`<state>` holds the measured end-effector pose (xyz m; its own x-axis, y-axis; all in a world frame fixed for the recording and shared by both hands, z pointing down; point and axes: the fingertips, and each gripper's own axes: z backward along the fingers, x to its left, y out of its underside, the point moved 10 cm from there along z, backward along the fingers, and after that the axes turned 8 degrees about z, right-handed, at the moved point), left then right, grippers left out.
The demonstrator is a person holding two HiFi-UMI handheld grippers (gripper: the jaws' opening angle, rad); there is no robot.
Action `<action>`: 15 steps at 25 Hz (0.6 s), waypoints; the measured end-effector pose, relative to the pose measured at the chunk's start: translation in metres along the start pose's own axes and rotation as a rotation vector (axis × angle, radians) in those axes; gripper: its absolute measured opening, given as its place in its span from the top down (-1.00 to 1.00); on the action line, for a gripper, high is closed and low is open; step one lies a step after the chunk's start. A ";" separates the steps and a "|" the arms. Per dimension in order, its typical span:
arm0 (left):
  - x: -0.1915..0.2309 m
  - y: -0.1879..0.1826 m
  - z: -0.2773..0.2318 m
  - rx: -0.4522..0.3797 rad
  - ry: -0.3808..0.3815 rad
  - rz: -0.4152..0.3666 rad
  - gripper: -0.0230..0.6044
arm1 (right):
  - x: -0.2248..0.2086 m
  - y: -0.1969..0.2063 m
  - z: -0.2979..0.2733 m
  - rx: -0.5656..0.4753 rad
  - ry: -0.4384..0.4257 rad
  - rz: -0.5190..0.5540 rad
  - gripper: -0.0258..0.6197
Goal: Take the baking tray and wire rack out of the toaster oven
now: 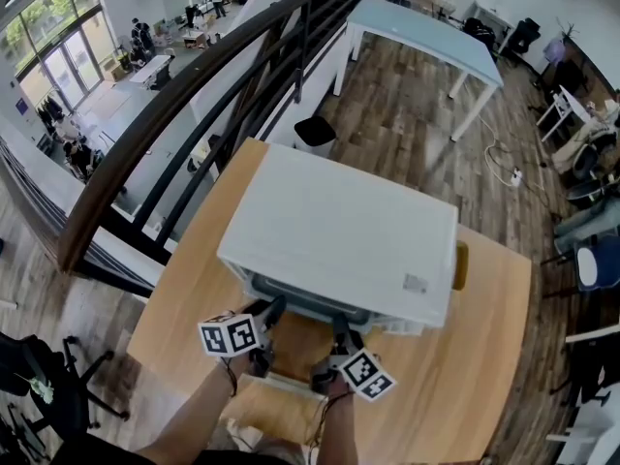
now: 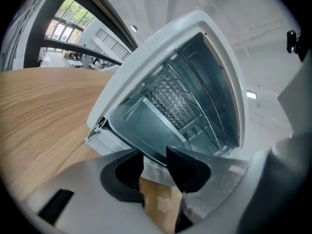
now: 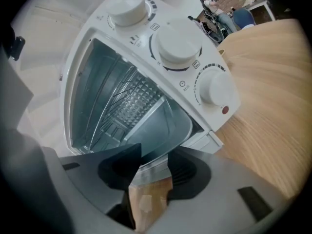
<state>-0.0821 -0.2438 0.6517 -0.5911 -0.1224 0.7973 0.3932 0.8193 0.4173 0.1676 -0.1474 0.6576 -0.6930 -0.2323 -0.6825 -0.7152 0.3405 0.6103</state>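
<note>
A white toaster oven [image 1: 339, 231] stands on the wooden table [image 1: 475, 356], its door [image 1: 291, 384] folded down toward me. The grey baking tray [image 1: 300, 303] sticks partly out of the opening. My left gripper [image 1: 266, 332] grips the tray's front rim on the left and my right gripper [image 1: 339, 342] grips it on the right. In the left gripper view the tray [image 2: 146, 126] slopes out of the cavity and its rim runs between that left gripper's [image 2: 155, 157] jaws. The right gripper [image 3: 153, 162] holds the rim of the tray [image 3: 165, 126] the same way. Thin wire rack bars [image 3: 105, 101] show inside.
Three white knobs [image 3: 178, 45] sit on the oven's front panel, right of the opening. A small yellowish object [image 1: 461, 264] lies against the oven's right side. A black railing [image 1: 194, 95] runs past the table's far-left edge, with a black bin [image 1: 315, 134] on the floor behind.
</note>
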 end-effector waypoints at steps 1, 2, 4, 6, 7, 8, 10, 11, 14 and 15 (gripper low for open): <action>-0.002 0.000 0.002 0.000 0.005 -0.001 0.47 | 0.000 0.001 0.002 0.003 0.005 -0.006 0.41; -0.003 0.001 0.003 0.000 0.009 0.000 0.47 | 0.001 0.002 0.005 0.004 0.009 -0.009 0.41; -0.001 0.003 0.007 0.002 0.005 0.000 0.47 | 0.003 0.003 0.008 -0.001 0.002 -0.003 0.41; 0.001 0.006 0.011 0.005 -0.001 -0.001 0.47 | 0.003 0.006 0.011 -0.003 -0.002 -0.001 0.41; 0.001 0.007 0.013 0.005 0.000 -0.001 0.47 | 0.003 0.008 0.013 -0.004 -0.003 -0.003 0.41; 0.000 0.008 0.015 0.006 0.004 0.001 0.48 | 0.003 0.010 0.016 -0.003 -0.001 -0.004 0.41; -0.001 0.011 0.020 0.007 0.011 0.005 0.48 | 0.005 0.013 0.021 -0.002 0.005 -0.007 0.41; -0.001 0.012 0.023 0.008 0.012 0.006 0.48 | 0.006 0.014 0.024 0.000 0.010 -0.009 0.41; -0.002 0.014 0.026 0.009 0.016 0.005 0.48 | 0.006 0.016 0.029 0.000 0.015 -0.013 0.41; -0.002 0.015 0.027 0.009 0.018 0.004 0.48 | 0.006 0.017 0.031 0.003 0.022 -0.019 0.41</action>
<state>-0.0941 -0.2163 0.6440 -0.5770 -0.1288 0.8066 0.3895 0.8246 0.4103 0.1537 -0.1149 0.6517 -0.6808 -0.2589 -0.6852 -0.7283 0.3387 0.5956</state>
